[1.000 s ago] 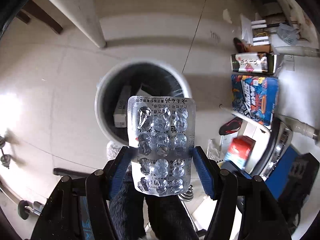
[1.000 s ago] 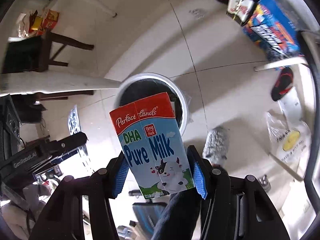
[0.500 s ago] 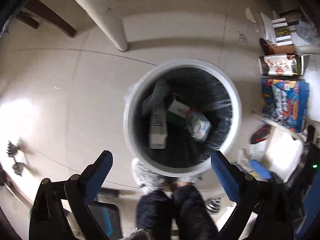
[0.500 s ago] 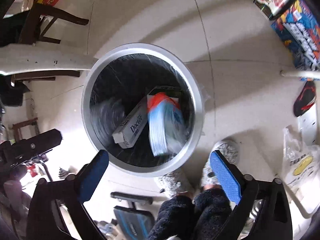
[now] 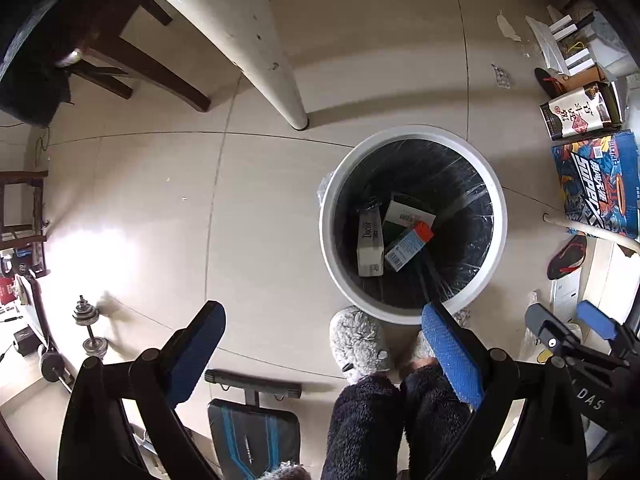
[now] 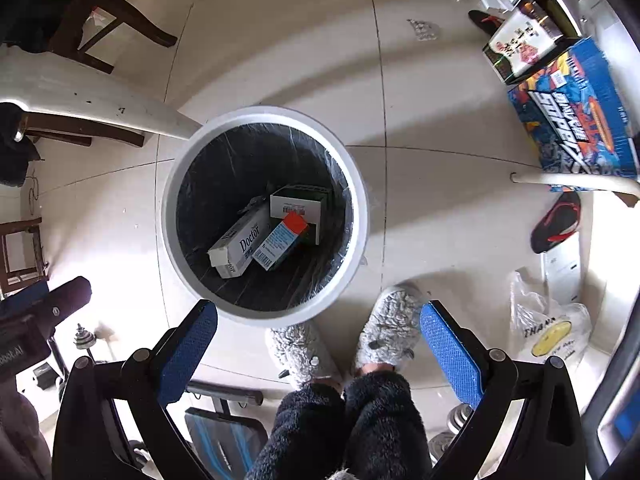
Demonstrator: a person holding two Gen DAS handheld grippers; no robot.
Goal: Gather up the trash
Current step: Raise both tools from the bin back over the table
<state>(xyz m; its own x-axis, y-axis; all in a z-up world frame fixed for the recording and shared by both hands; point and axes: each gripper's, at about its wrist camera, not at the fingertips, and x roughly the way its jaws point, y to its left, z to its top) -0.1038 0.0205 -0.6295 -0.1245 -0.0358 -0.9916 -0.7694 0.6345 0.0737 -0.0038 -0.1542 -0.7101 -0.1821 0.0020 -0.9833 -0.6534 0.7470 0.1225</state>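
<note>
You look straight down on a round white plastic bin lined with a black bag [image 6: 362, 216], standing on the pale tiled floor [image 6: 440, 208]. In it lie a long white "Doctor" carton [image 6: 236, 246], a blue-and-red milk carton [image 6: 282, 240] just right of it and touching, and a white-and-green cardboard box [image 6: 298, 204] behind both. Your grey fluffy slippers [image 6: 390, 326] stand just before the bin. A white table leg [image 5: 280, 84] rises behind the bin's left side. Well right of the bin, a blue printed cardboard box [image 6: 572, 116] lies with a black-and-white gift box [image 6: 520, 48] behind it. A small foil blister pack [image 6: 422, 29] lies on the floor far behind the bin.
</note>
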